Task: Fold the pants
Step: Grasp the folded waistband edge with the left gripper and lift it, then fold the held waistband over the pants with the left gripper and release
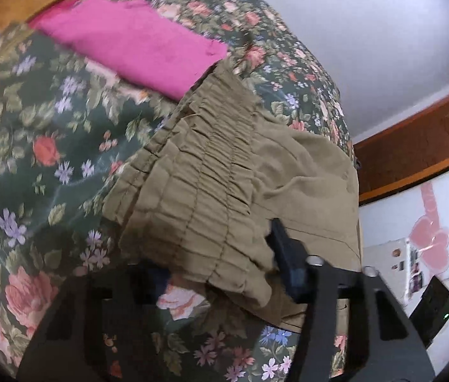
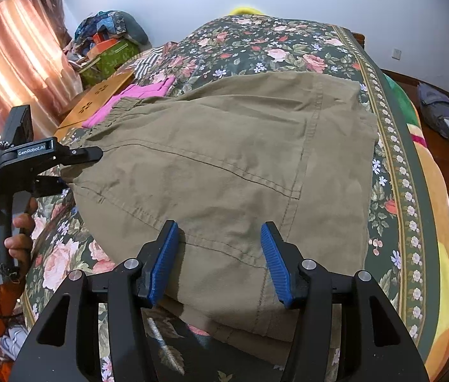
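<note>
Khaki pants lie folded on a floral bedspread. Their gathered elastic waistband fills the left wrist view. My left gripper is at the waistband; the cloth drapes over its fingers, hiding the left one, so its state is unclear. In the right wrist view the left gripper touches the pants' left edge. My right gripper is open, its blue pads just above the near part of the pants, holding nothing.
A folded pink garment lies on the bed beyond the waistband; it also shows in the right wrist view. A wooden board and piled boxes sit at the far left. The bed's right edge drops to the floor.
</note>
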The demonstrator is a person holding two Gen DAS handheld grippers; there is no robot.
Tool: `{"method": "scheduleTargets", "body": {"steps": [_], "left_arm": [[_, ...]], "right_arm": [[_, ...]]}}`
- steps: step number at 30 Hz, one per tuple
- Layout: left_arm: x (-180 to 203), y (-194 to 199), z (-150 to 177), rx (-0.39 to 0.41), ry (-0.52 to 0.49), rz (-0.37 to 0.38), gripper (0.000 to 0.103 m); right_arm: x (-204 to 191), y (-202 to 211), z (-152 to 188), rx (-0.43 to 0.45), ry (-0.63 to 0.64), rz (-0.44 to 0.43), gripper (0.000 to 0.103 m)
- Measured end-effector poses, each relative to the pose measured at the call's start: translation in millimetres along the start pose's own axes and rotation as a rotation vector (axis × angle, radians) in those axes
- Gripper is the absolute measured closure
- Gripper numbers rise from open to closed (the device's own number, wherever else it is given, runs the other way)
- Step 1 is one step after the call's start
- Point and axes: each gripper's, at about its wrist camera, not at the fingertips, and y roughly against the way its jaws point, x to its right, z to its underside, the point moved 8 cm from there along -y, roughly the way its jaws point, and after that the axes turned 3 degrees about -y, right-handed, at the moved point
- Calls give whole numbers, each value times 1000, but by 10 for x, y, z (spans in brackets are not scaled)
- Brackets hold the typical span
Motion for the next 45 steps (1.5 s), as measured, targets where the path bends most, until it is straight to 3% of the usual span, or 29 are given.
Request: {"method": "scheduleTargets", "body": {"steps": [4,10,17,21,25,32,35,41,45], "left_arm": [[148,117,-39,68,-113,-96,64],[344,353,-41,164,-270,-218,68],[371,780,59,257,-368,-292,69],[332,1053,118,306,-372,-303,70],[290,1288,208,341,-373,-318,70],[373,1467,330,371,-474,-360,70],[516,1486,370,384,-524,-354,70],[902,1533,382,411,-611,-280,70],[1137,1482,410,413,-693,-287,70]], "right_arm": [[-4,-8,-14,-4,6,7,53],[-22,31,-67,-25,12,41,53],[-320,199,-352,58,42,11,53],[-623,119,-508,87,47,-52,53],[-922,-130,-480,32,43,-130,53],[-1268,-474,-189,-99,208,-104,52],[-1313,-486,-125,-115,261,-88,50],[-1211,-448,-110,-123,187,-174,50],[-1180,-282,-102,-100,120,-204,50]]}}
